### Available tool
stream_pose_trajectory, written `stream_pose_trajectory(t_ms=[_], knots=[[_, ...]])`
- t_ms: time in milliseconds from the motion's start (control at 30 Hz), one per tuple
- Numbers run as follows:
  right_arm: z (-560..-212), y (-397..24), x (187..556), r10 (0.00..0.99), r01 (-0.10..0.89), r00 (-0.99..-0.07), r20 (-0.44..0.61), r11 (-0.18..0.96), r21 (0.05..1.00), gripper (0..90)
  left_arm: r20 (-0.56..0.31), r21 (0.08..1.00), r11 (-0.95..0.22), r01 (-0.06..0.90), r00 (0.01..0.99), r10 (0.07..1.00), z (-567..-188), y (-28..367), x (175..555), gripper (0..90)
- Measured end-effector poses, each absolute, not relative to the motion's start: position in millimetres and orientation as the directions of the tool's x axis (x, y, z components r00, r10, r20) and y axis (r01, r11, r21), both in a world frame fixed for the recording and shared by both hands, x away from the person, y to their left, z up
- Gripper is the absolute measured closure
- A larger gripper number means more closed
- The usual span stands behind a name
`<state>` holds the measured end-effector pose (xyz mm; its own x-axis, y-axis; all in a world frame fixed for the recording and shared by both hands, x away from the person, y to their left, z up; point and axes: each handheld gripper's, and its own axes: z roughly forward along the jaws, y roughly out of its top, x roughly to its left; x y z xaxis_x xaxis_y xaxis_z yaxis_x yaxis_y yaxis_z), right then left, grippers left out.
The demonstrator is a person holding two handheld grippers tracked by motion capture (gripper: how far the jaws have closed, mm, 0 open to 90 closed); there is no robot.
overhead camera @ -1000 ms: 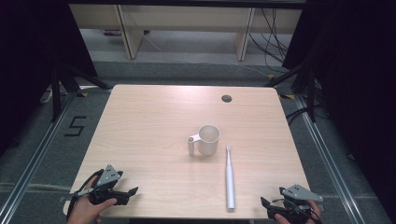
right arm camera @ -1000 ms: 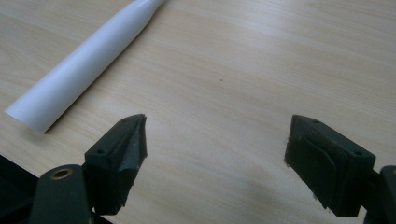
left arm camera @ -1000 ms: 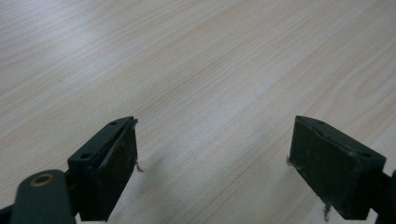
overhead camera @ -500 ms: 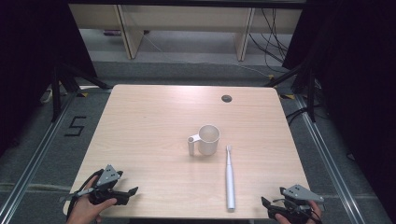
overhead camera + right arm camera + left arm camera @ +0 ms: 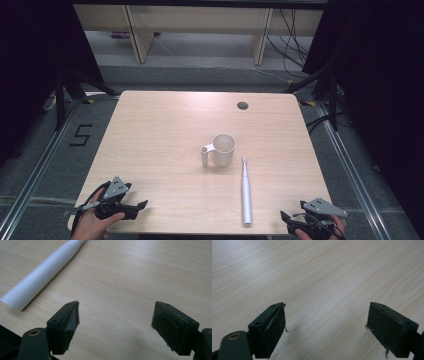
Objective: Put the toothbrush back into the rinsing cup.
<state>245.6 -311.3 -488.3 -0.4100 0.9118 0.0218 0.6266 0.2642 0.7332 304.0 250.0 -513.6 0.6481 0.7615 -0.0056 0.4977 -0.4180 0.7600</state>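
Mug [image 5: 223, 149] stands upright, toothbrush [image 5: 246, 190] just beside.

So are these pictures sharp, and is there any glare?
High view: sharp, soft sheen on the far table. Left gripper view: pale glare top left, left gripper slightly soft. Right gripper view: toothbrush fairly crisp, right gripper blurred.

Table [image 5: 150, 150]: pale wood-grain laminate, smooth, slight sheen. Electric toothbrush [image 5: 246, 192]: smooth white matt plastic. Mug [image 5: 223, 149]: cream, matt-looking. Gripper pads [image 5: 275, 330]: black, scuffed.
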Motion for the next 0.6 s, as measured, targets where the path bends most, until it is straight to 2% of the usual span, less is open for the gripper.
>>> stream_pose_trajectory(t_ms=[600], knots=[[-487.4, -310.8, 245.5, 0.912, 0.625, -0.410, 0.017, 0.268, 0.734, 22.8, -0.005, 0.760, -0.419, 0.497, 0.648, 0.761, -513.8, 249.9, 304.0, 14.8]])
